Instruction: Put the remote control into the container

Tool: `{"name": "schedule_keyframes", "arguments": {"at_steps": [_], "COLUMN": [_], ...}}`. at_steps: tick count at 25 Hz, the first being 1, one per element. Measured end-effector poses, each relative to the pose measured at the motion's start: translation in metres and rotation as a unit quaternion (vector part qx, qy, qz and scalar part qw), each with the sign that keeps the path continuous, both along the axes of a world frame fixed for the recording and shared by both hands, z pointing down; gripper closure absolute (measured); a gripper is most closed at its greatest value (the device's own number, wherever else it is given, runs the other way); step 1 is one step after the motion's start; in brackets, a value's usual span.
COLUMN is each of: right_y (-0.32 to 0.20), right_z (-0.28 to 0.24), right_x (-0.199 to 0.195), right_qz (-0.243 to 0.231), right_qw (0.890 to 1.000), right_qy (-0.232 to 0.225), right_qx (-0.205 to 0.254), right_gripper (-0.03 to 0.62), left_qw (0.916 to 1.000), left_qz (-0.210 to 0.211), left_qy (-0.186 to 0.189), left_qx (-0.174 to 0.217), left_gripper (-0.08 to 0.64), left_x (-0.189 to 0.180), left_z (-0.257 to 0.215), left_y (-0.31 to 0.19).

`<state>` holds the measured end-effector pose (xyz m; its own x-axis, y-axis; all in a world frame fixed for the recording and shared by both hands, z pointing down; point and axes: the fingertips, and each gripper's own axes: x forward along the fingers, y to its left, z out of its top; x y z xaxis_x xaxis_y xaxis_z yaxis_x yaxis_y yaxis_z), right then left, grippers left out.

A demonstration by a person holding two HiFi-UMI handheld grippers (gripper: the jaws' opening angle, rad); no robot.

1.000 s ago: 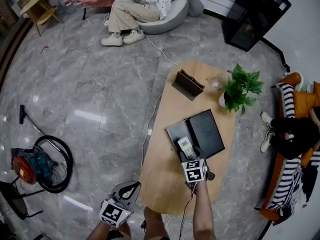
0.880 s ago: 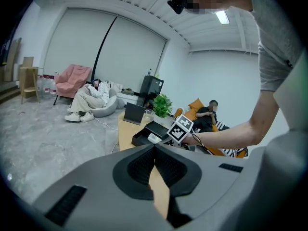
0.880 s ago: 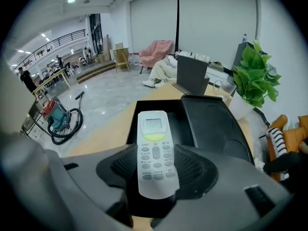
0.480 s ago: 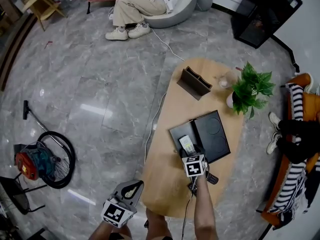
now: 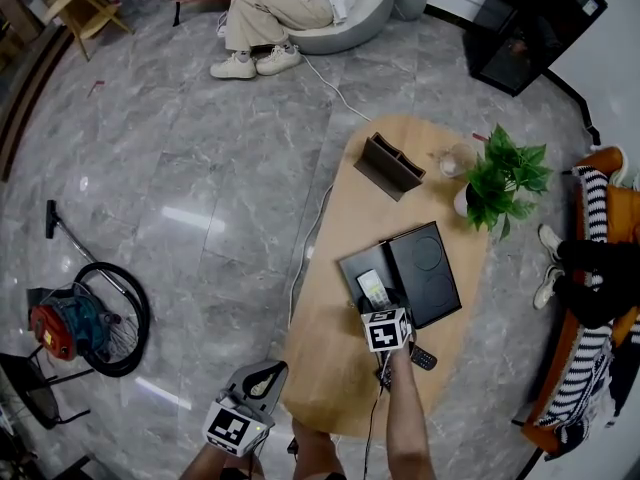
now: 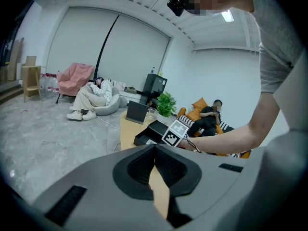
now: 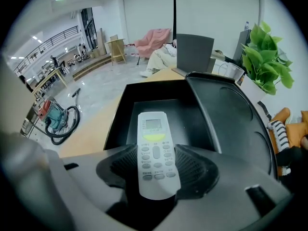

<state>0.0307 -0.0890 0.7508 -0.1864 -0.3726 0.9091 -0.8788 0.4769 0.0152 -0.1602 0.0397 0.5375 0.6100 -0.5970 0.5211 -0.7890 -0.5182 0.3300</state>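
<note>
Lowering over the last second, the right hand-held gripper [image 7: 156, 170] had carried the slim white remote control with a small screen [image 7: 154, 146] down over the open black rectangular container [image 7: 118, 124] on the pale wooden oval tabletop [image 5: 325, 363]. Its jaws were clamped on the remote's button end. The screen end reached out above the container's dark floor, and whether that tip touched the floor could not be told. The left hand-held gripper [image 6: 155, 174] was closed on nothing, held off the tabletop's near edge.

The risk looked to lie in the release. The remote was gripped near one end and tilted steeply, so letting go from there could have dropped it hard. Its rear end might also have caught on the container's near wall and left it propped. Drifting right could have put it on the flat black lid [image 7: 226, 109] lying beside the container.
</note>
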Motion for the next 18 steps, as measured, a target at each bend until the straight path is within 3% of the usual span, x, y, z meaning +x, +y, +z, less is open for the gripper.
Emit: {"name": "schedule_keyframes", "arguments": {"at_steps": [9,18], "right_y": [0.003,-0.005], "right_z": [-0.013,-0.074], "right_x": [0.006,0.014], "right_qz": [0.017,0.057], "right_qw": [1.000,0.996], "right_qy": [0.002,-0.024], "right_qx": [0.014,0.065], "right_gripper": [0.360,0.362], "left_qw": [1.0000,0.9991], "left_qz": [0.000,0.027], "left_qy": [-0.003,-0.007], "left_qx": [0.004,0.030], "left_gripper": [0.552,0.552], "left_x": [-0.008,0.001], "left_z": [-0.007,-0.031], "left_y": [0.002,-0.012]}}
